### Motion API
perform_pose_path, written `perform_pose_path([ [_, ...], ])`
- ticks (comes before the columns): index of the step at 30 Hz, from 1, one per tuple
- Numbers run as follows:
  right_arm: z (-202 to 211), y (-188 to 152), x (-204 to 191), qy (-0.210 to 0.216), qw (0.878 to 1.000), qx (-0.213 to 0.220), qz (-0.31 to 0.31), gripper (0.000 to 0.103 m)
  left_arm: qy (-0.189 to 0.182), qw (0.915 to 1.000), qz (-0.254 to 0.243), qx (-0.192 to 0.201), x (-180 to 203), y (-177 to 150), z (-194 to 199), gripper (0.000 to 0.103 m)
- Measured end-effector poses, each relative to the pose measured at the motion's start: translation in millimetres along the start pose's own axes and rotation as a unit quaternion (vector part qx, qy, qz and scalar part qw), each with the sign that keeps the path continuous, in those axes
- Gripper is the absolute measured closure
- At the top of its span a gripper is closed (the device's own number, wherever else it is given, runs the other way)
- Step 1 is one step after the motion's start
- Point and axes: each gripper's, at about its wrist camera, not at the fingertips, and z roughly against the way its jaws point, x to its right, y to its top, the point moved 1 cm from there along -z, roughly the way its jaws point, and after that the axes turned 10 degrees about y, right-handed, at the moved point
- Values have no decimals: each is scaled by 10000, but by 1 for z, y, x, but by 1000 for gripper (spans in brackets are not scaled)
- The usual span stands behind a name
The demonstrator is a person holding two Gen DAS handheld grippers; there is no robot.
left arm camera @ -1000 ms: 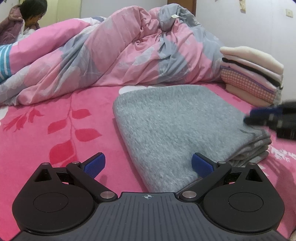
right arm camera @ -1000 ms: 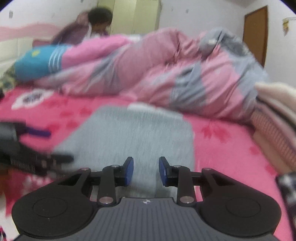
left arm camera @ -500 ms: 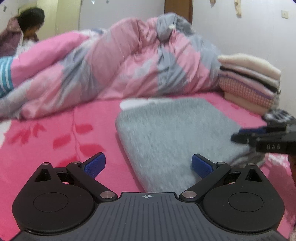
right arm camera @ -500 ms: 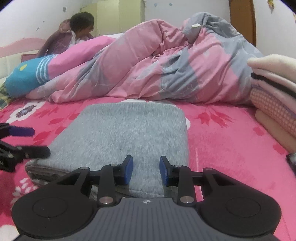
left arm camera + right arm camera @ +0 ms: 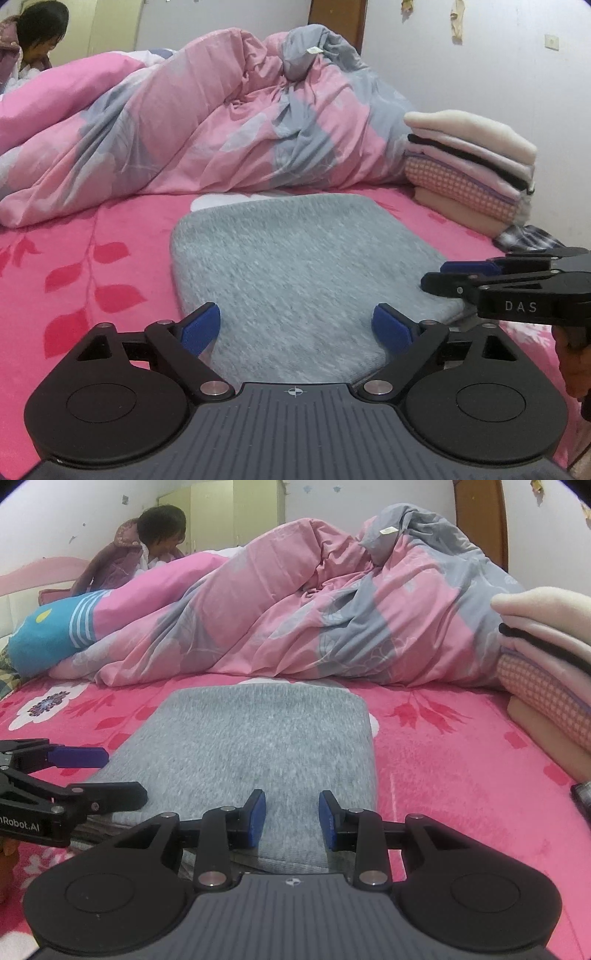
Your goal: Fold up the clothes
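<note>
Two tools | left [image 5: 295, 326] closing, unclamped | right [image 5: 291, 818] "DAS", parted | sweater [image 5: 295, 266]

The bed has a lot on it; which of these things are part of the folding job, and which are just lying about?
Part of the job:
- grey folded garment
- stack of folded clothes
- left gripper, jaws closing, nothing pinched
- right gripper, open, not gripping

Just lying about:
- pink and grey duvet
- blue striped pillow
- person at the bed's far side
</note>
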Motion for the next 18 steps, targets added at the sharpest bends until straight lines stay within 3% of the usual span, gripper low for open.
perform_pose_path([
  [13, 8, 26, -6, -251, 9993, 106, 268, 69, -74, 9984, 403, -394, -8, 2, -7, 7],
  [15, -9, 19, -4, -278, 9983, -341, 391, 69, -85, 9979, 443, -467, -8, 2, -8, 7],
  [18, -14, 28, 0, -213, 9982, -446, 326, 69, -96, 9971, 536, -541, -10, 4, -9, 5],
])
